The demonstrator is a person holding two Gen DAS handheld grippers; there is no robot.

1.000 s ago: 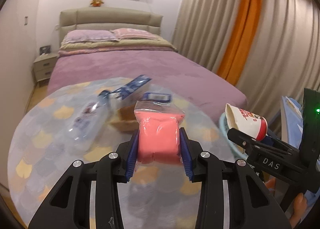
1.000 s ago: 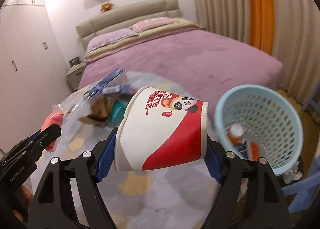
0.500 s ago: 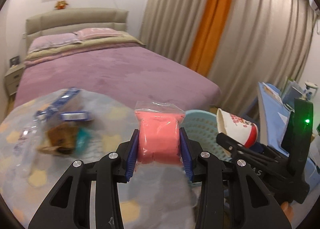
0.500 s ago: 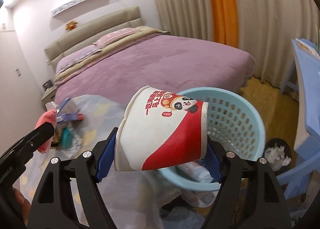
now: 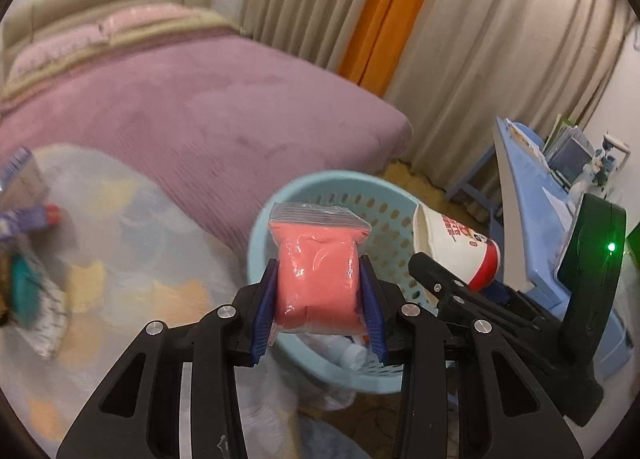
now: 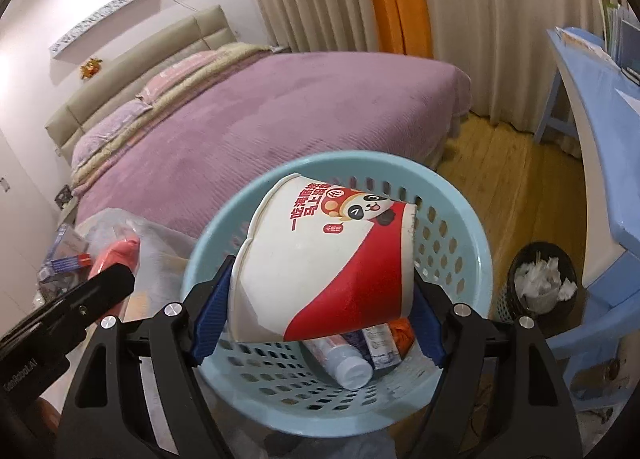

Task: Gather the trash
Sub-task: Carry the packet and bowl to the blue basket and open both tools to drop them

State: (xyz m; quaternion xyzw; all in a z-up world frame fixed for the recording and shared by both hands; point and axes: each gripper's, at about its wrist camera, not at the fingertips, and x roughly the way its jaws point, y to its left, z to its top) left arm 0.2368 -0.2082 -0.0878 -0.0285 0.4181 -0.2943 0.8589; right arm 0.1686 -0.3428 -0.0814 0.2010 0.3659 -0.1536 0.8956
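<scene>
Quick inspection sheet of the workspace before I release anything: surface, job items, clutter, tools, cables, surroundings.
Surface: patterned cloth-covered table, partly blurred.
Job's things: pink-filled zip bag; red-and-white paper cup tilted on its side over the light blue basket, which already holds a bottle and other packets.
Clutter: blurred wrappers and boxes on the table's far left.
Tools: left tool shut on the bag near the basket rim; right tool shut on the cup.
Cables: nothing seen.
Surroundings: purple bed, curtains, blue desk, small black bin with tissues on the wooden floor.
</scene>
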